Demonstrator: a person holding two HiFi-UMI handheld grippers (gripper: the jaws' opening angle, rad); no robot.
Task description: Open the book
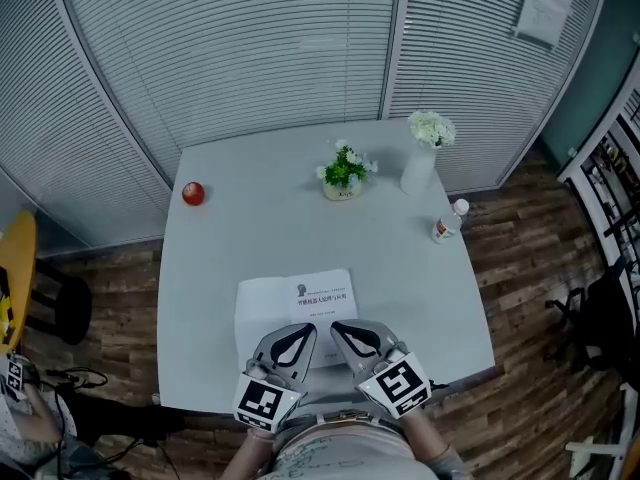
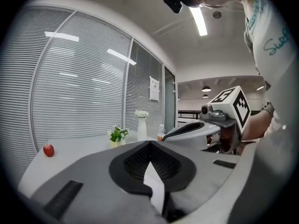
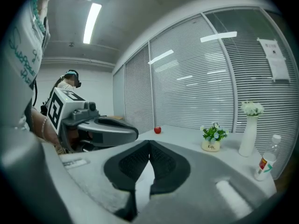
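The book [image 1: 310, 298] lies flat and closed near the front edge of the white table [image 1: 240, 238], its white cover with dark print facing up. My left gripper [image 1: 298, 336] hangs over the book's near edge, jaws shut. My right gripper [image 1: 345, 330] is right beside it, also shut. In the left gripper view the left gripper's tips [image 2: 150, 143] meet, and only white shows through the slot behind them. The right gripper view shows the same for the right gripper [image 3: 149, 143]. I see nothing gripped by either.
A red apple [image 1: 193, 193] sits at the table's far left. A small potted plant [image 1: 344, 173], a white vase with flowers [image 1: 422, 158] and a bottle [image 1: 449, 221] stand toward the back right. Window blinds close off the far side. A yellow stool [image 1: 15, 268] stands at left.
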